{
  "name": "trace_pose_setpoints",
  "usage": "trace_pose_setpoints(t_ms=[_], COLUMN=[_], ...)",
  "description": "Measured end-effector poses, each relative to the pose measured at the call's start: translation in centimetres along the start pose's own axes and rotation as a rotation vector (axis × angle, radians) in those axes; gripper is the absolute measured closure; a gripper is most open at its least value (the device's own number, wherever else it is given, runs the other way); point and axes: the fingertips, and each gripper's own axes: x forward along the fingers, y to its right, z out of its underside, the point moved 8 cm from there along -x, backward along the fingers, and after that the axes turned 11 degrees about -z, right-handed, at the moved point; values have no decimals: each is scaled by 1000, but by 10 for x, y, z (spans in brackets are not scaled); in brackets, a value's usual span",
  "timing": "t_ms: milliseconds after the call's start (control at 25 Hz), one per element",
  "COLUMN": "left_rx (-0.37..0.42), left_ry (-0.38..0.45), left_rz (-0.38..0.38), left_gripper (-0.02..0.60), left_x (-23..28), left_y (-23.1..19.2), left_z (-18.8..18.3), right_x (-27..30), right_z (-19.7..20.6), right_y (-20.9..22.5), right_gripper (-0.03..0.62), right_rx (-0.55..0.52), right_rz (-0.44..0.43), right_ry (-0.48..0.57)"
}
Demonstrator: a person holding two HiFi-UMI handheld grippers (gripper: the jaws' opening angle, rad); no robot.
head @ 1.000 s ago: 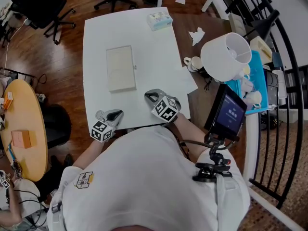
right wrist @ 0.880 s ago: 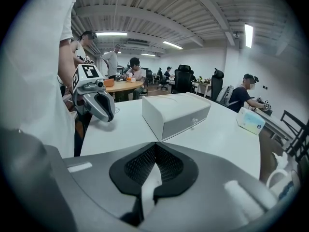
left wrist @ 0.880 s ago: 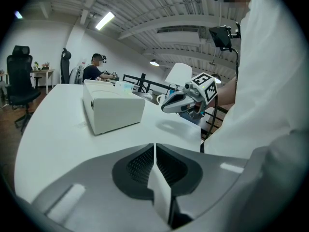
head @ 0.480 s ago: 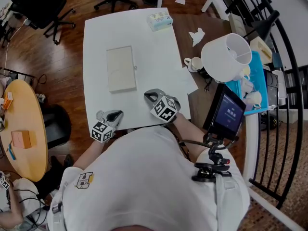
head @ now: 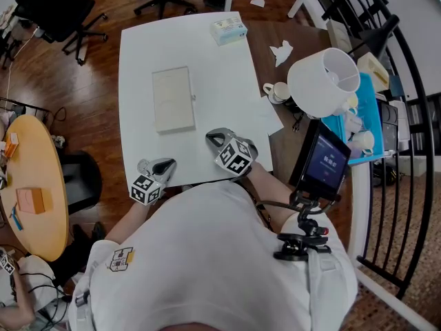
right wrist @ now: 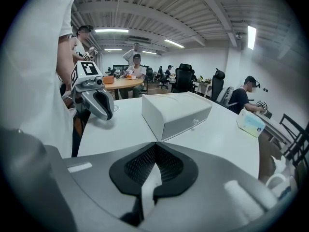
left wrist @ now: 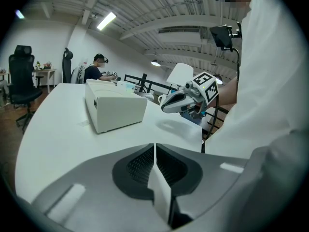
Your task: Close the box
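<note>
A flat white box (head: 172, 98) lies on the white table (head: 220, 67) with its lid down; it also shows as the box (left wrist: 116, 105) in the left gripper view and the box (right wrist: 176, 111) in the right gripper view, where a small clasp sits on its front wall. My left gripper (head: 164, 165) hovers at the table's near edge, jaws shut with nothing between them. My right gripper (head: 218, 138) is over the near right part of the table, also shut and empty. Both are well short of the box.
A pale blue tissue pack (head: 228, 29) lies at the table's far end. To the right are a white lamp shade (head: 324, 81), cups (head: 278, 91), a blue tray (head: 362, 126) and a tablet on a mount (head: 322, 163). Office chairs and a round wooden table (head: 31, 185) stand to the left.
</note>
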Motion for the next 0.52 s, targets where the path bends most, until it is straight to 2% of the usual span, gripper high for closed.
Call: trace_pose_setpoints(t_ms=[520], left_rx=[1], left_ry=[-5], left_rz=[0], left_gripper=[569], left_x=[-2], left_y=[0], left_z=[3], right_x=[0], right_z=[0], right_y=[-1], right_gripper=[594], right_rx=[-3], right_rz=[1], right_ry=[2])
